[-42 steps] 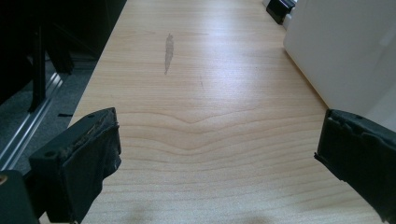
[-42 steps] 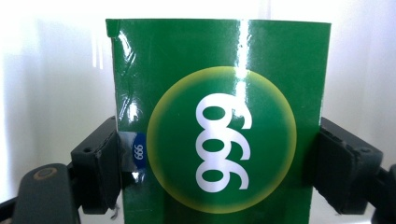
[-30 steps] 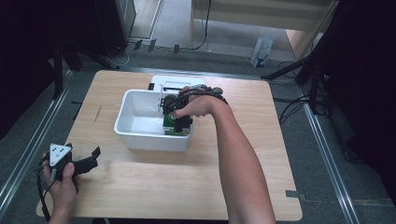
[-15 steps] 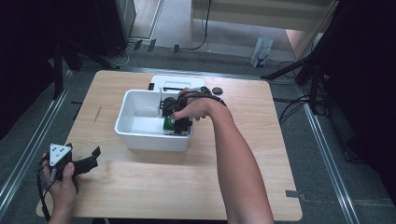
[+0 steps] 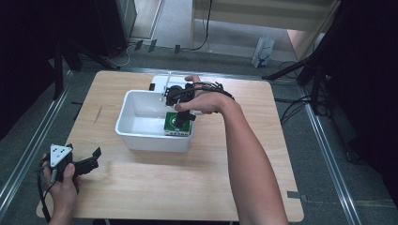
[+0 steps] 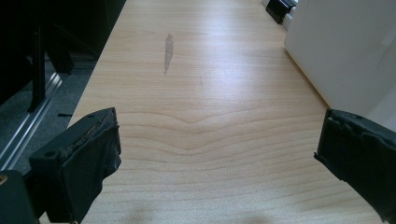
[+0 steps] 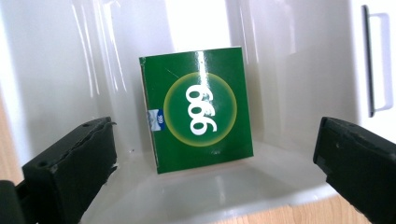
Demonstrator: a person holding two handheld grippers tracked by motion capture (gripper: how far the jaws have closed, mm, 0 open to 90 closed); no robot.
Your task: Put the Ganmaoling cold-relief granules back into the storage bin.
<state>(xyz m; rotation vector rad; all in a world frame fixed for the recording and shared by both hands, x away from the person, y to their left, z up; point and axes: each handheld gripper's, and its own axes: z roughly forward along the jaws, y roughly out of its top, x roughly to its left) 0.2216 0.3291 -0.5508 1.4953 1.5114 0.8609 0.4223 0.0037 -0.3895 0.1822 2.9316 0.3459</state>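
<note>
Wooden table [image 5: 141,187], dark floor around. White tub [image 5: 136,136] at frame centre; green box [image 7: 198,109] flat on its floor, right side. Right gripper [image 5: 180,105] above box, jaws just opened wide, nothing between pads. Left gripper [image 5: 82,164] lower left, jaws wide apart, empty, over bare wood.

Pale wooden table [image 5: 155,187] on grey floor [image 5: 324,154] — metal rails [image 5: 28,154] alongside, dark surroundings beyond.

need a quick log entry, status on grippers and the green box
Right gripper open, jaws just opened, above green box. Box lies free in white bin. Left gripper open over bare table. Nothing in the way.
</note>
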